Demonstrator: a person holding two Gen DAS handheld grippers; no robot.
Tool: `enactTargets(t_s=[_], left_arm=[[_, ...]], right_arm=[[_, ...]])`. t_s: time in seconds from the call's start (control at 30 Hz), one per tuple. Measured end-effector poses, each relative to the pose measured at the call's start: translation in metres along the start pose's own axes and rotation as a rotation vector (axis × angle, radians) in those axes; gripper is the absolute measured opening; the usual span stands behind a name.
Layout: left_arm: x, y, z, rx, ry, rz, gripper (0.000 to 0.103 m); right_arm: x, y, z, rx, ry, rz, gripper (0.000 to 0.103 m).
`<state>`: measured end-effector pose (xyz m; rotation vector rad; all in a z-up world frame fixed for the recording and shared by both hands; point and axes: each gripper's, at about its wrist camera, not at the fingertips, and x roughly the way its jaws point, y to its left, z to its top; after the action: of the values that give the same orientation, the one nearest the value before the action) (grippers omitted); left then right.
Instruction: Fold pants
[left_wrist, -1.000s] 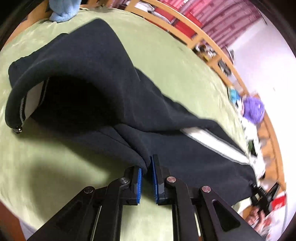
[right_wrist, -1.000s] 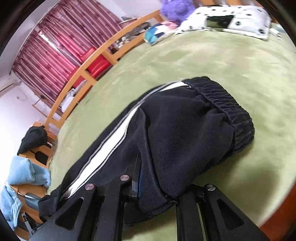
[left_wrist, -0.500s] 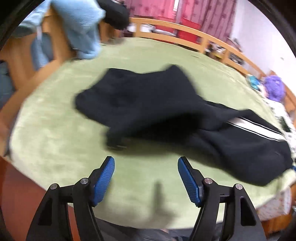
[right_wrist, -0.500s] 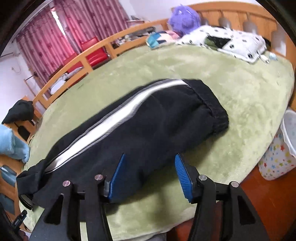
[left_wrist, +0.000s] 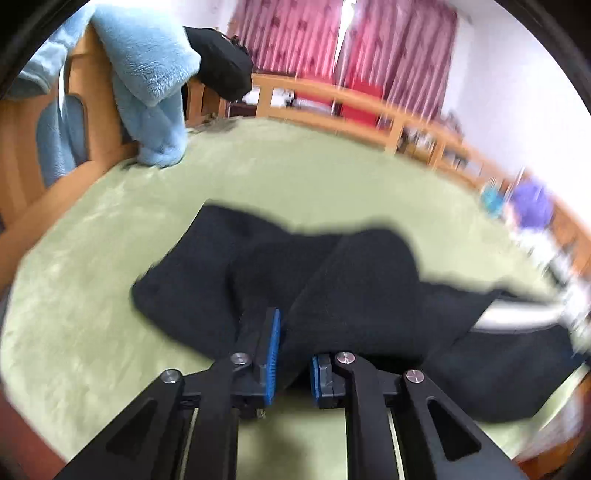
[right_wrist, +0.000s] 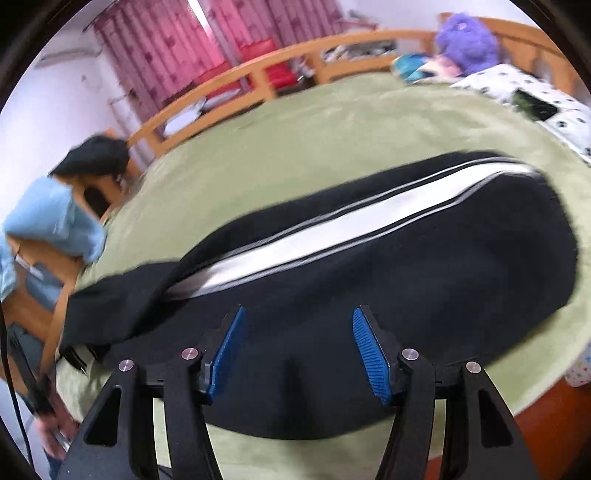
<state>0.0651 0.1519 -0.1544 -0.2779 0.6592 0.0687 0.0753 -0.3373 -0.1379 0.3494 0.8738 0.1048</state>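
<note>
Two black two-finger grippers with blue ribbed pads work over one pair of black fleece pants (right_wrist: 369, 280) with a white side stripe, which lies spread across a bed covered in a green plush blanket (left_wrist: 295, 166).

In the left wrist view, the left gripper (left_wrist: 293, 354) is clamped on a fold of the dark cloth near the pants' near edge; the fabric rises between the two blue pads and hides much of the right one. That view is blurred, so the exact part of the garment in the grip cannot be told.

In the right wrist view, the right gripper (right_wrist: 299, 350) stands with its jaws apart above the pants, having just been opening; the cloth lies beneath the pads, which do not press it.

A light blue fluffy towel (left_wrist: 147, 74) hangs over the wooden bed rail (left_wrist: 369, 99), and a purple plush toy (right_wrist: 467, 37) sits at the far side.
</note>
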Motion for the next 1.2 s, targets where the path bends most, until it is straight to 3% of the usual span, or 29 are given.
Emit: enactTargets(t_s=[0.17,0.3,0.47,0.53,0.57,0.6,0.67,0.77,0.9,1.03,1.07,1.1,1.13,1.17,1.2], left_arm=[[0.014,-0.017,0.065,0.024,-0.079,-0.047,0.011],[0.054,-0.036,0.096,-0.012,-0.06,-0.109,0.011],[0.11,-0.057,0.114,-0.083,0.004,-0.118,0.011],[0.133,-0.067,0.11,-0.071,0.074,-0.124,0.028],[0.144,-0.071,0.106,-0.048,0.134,-0.107,0.055],[0.149,-0.073,0.103,-0.035,0.177,-0.085,0.067],[0.143,-0.069,0.093,-0.019,0.158,-0.077,0.068],[0.127,-0.052,0.079,-0.004,0.134,-0.047,0.084],[0.117,-0.026,0.065,-0.021,0.146,-0.066,0.084],[0.129,-0.015,0.063,-0.044,0.129,-0.057,0.084],[0.13,-0.013,0.065,-0.054,0.118,-0.067,0.076],[0.131,-0.014,0.07,-0.066,0.108,-0.094,0.045],[0.132,-0.018,0.075,-0.072,0.119,-0.147,0.025],[0.135,-0.023,0.082,-0.072,0.145,-0.194,0.014],[0.134,-0.028,0.088,-0.074,0.139,-0.202,0.014]], right_arm=[[0.038,0.046,-0.013,-0.064,0.079,0.036,0.06],[0.056,0.058,-0.014,-0.001,0.101,0.1,0.06],[0.079,0.065,-0.012,0.068,0.13,0.173,0.06],[0.093,0.072,-0.012,0.05,0.164,0.178,0.06],[0.097,0.074,-0.012,0.039,0.171,0.175,0.06],[0.102,0.076,-0.012,0.024,0.179,0.163,0.06],[0.109,0.079,-0.01,-0.001,0.182,0.15,0.06],[0.112,0.081,-0.008,-0.027,0.173,0.149,0.06],[0.112,0.081,-0.007,-0.043,0.166,0.156,0.06],[0.112,0.073,-0.01,-0.024,0.172,0.171,0.06],[0.112,0.073,-0.009,-0.021,0.174,0.173,0.06],[0.113,0.073,-0.009,-0.02,0.176,0.174,0.06],[0.113,0.072,-0.009,-0.019,0.177,0.175,0.06],[0.113,0.071,-0.008,-0.018,0.177,0.175,0.06],[0.112,0.07,-0.007,-0.014,0.177,0.174,0.06]])
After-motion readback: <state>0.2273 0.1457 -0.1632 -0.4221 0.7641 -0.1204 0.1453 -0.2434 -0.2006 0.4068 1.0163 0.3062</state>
